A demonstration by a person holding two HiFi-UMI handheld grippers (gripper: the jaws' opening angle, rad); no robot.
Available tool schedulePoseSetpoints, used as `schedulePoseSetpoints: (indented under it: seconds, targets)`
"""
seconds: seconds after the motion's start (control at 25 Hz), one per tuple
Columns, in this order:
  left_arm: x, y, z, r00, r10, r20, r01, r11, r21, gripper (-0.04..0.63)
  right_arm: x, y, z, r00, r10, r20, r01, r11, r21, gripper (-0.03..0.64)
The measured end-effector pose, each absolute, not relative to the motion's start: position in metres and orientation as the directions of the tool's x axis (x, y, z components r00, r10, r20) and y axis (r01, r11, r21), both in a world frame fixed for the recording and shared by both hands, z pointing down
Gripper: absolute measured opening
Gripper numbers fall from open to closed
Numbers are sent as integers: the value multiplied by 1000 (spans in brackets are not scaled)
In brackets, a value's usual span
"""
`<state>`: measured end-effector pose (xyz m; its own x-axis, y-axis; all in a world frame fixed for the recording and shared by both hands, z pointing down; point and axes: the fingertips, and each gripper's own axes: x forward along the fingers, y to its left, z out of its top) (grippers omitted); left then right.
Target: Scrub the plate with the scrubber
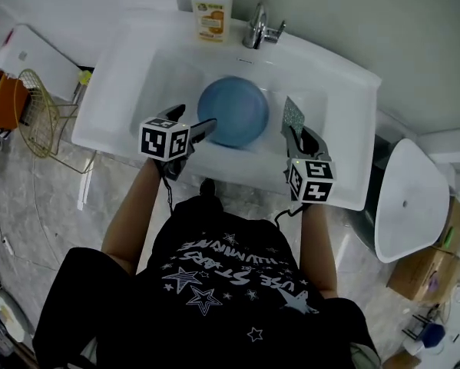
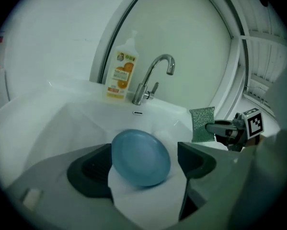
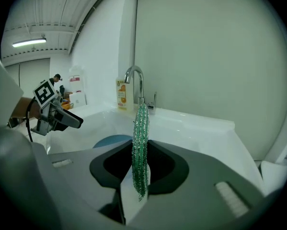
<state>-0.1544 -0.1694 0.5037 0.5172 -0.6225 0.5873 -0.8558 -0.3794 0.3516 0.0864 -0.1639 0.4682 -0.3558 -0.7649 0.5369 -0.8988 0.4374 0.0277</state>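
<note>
A round blue plate (image 1: 233, 111) lies in the white sink (image 1: 345, 75). In the left gripper view the plate (image 2: 141, 157) shows between the wide-apart jaws, slightly tilted. My left gripper (image 1: 203, 129) is open, its tips at the plate's left edge. My right gripper (image 1: 292, 133) is shut on a green mesh scrubber (image 1: 293, 116), held upright just right of the plate and apart from it. The right gripper view has the scrubber (image 3: 141, 147) edge-on between the jaws, with the plate (image 3: 109, 140) low behind it.
A soap bottle (image 1: 211, 10) and a chrome faucet (image 1: 260, 28) stand on the sink's back rim. A wire rack (image 1: 41, 114) sits to the left. A white oval basin (image 1: 410, 198) and cardboard boxes (image 1: 418, 271) stand at the right.
</note>
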Motion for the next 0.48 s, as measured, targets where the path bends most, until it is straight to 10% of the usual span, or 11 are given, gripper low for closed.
schedulePoseSetpoints:
  seconds: [0.48]
  targets:
    - [-162, -226, 615, 558, -385, 735, -823, -365, 435, 405, 81, -192, 505, -212, -745, 632, -943, 325, 67, 112]
